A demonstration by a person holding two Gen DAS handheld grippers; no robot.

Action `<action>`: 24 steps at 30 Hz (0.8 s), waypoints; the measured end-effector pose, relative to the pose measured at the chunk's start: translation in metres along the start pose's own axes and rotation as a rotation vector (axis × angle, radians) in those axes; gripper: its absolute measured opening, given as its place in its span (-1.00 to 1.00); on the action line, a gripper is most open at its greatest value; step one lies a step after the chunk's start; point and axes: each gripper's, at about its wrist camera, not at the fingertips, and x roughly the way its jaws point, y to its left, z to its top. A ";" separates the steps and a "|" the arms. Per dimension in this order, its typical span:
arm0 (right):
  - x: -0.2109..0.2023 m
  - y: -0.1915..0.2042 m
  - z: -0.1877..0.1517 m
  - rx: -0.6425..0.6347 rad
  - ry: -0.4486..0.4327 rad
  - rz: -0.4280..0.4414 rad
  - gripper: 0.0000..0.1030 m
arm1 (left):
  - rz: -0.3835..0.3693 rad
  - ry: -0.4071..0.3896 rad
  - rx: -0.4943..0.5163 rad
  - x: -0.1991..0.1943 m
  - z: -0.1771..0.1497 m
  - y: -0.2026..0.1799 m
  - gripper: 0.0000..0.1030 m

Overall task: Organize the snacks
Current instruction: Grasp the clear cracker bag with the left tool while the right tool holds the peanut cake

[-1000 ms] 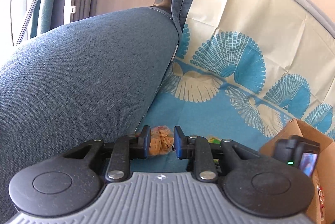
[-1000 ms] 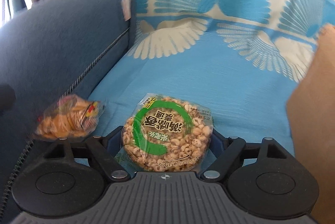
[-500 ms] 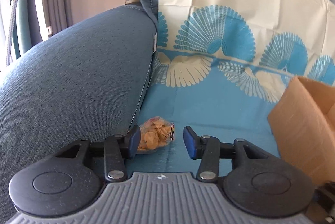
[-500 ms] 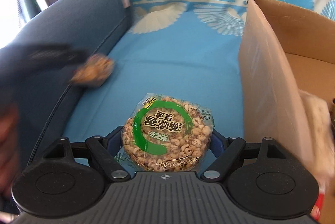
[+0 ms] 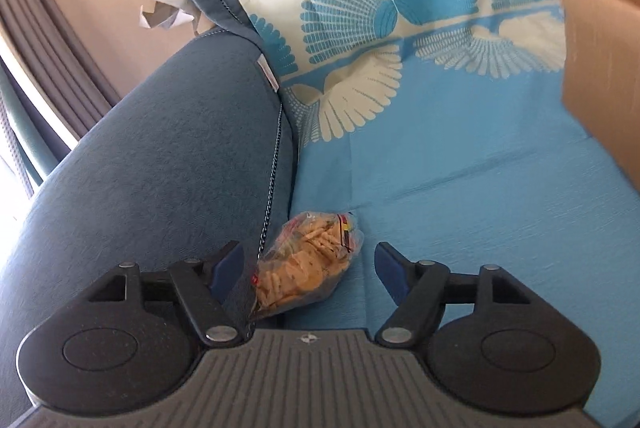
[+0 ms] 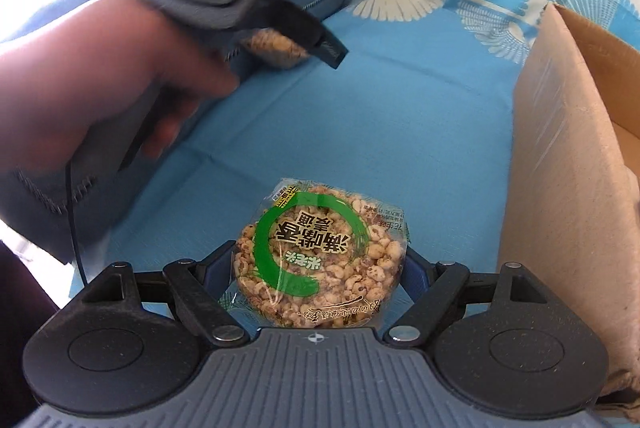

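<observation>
Left wrist cam sits low behind its own fingers, facing fwd along the blue cloth (image 5: 480, 196) toward the sofa arm (image 5: 160, 156) and backrest, close up. Right wrist cam does likewise from further right, near the cardboard box (image 6: 560, 168). Both share cloth, box wall, sofa arm and the cracker bag (image 5: 308, 260)

The only readable print is on the round puffed-grain snack pack (image 6: 318, 256), low in the middle of the right wrist view. Inside its green ring stand big black Chinese characters, upside down to the camera: 滿嘴香. Beside them are smaller characters 米老 in white and 素食 in black. Other small print on this wrapper is too fine to read.

The cracker bag (image 5: 306, 264) in the lower middle of the left wrist view shows only a small red and yellow label, not readable.
</observation>
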 end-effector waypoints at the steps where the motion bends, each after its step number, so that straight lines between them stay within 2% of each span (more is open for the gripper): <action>1: 0.001 0.000 0.000 -0.008 0.000 0.000 0.62 | 0.019 0.010 0.018 0.006 0.002 -0.003 0.50; 6: 0.002 -0.003 -0.001 -0.008 0.007 0.025 0.62 | 0.063 0.048 0.037 0.027 0.011 -0.010 0.46; 8: 0.005 -0.003 -0.002 -0.012 0.019 0.031 0.62 | 0.051 0.077 0.031 0.033 0.014 -0.011 0.28; 10: 0.008 -0.003 0.000 -0.016 0.028 0.038 0.62 | 0.047 0.091 0.019 0.035 0.016 -0.010 0.20; 14: 0.015 -0.007 0.005 -0.018 0.031 0.046 0.62 | 0.027 0.094 -0.044 0.030 0.016 -0.002 -0.06; 16: 0.015 -0.009 0.005 -0.007 0.029 0.046 0.62 | 0.013 0.087 -0.078 0.023 0.016 0.004 -0.09; 22: 0.013 -0.010 0.005 0.001 0.012 0.042 0.62 | -0.114 0.088 -0.221 -0.017 0.010 0.029 -0.12; 24: 0.012 -0.010 0.005 0.007 0.005 0.040 0.62 | -0.190 0.088 -0.276 -0.036 0.003 0.038 -0.12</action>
